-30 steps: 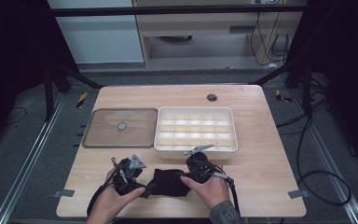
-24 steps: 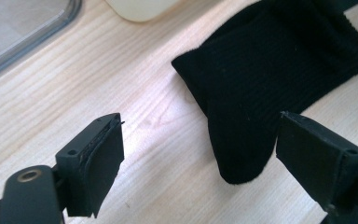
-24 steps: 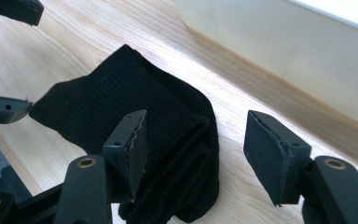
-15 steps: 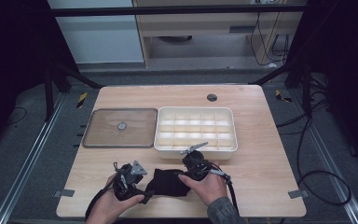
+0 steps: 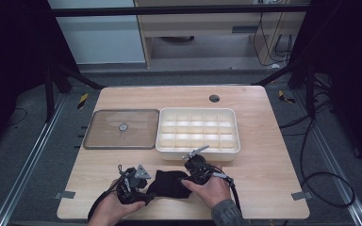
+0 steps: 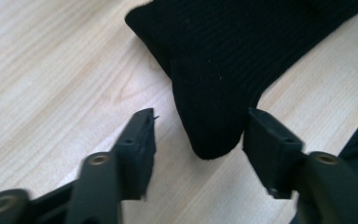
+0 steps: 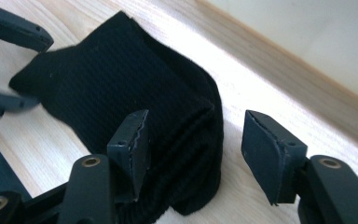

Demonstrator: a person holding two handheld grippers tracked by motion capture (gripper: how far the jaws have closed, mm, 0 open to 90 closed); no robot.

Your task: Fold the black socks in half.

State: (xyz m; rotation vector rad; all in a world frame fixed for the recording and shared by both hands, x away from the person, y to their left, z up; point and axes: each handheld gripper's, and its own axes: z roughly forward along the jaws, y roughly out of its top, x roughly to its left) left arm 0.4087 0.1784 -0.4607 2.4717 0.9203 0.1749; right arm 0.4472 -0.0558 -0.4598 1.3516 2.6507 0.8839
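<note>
Sock [image 6: 214, 79] tip between left fingers [image 6: 137, 144], untouched

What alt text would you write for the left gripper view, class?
A rounded end of a black knitted cloth lies on a pale wooden table, between the two black jaws of the left tongs, which have just been closing. Neither jaw visibly presses on it yet.

We find the sock [image 5: 169, 183] near the counter's [image 5: 264, 165] front edge, the divided tray [image 5: 198, 149] behind it, and the flat lid [image 5: 103, 134] left of the tray.
</note>
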